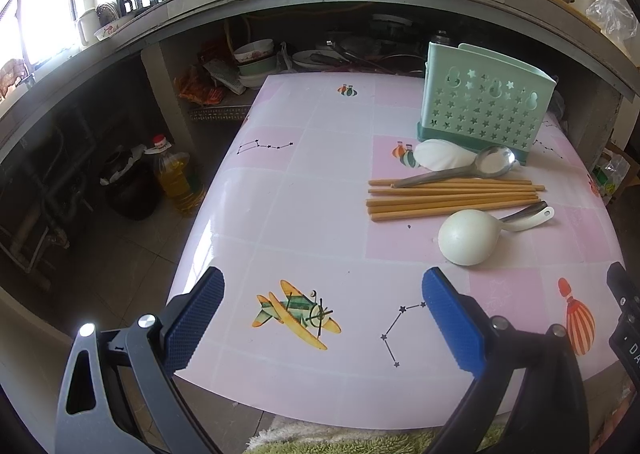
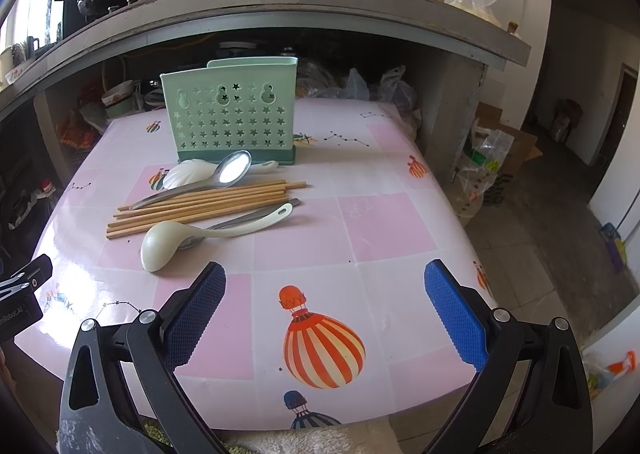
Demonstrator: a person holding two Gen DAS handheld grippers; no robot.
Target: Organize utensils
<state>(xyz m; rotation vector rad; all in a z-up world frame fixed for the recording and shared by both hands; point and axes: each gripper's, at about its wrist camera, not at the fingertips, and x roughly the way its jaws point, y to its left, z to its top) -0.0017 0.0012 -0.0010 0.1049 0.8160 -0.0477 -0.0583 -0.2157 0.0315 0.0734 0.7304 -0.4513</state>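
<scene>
Several tan wooden chopsticks (image 1: 454,196) lie bundled beside a perforated mint-green holder (image 1: 482,104).

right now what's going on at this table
Nothing is being handled yet. The left gripper and right gripper both hover open over the near edge of the pink table. Ahead lie a bundle of chopsticks, a metal spoon, a white ladle and a white scoop, all loose in front of the green utensil holder.
</scene>
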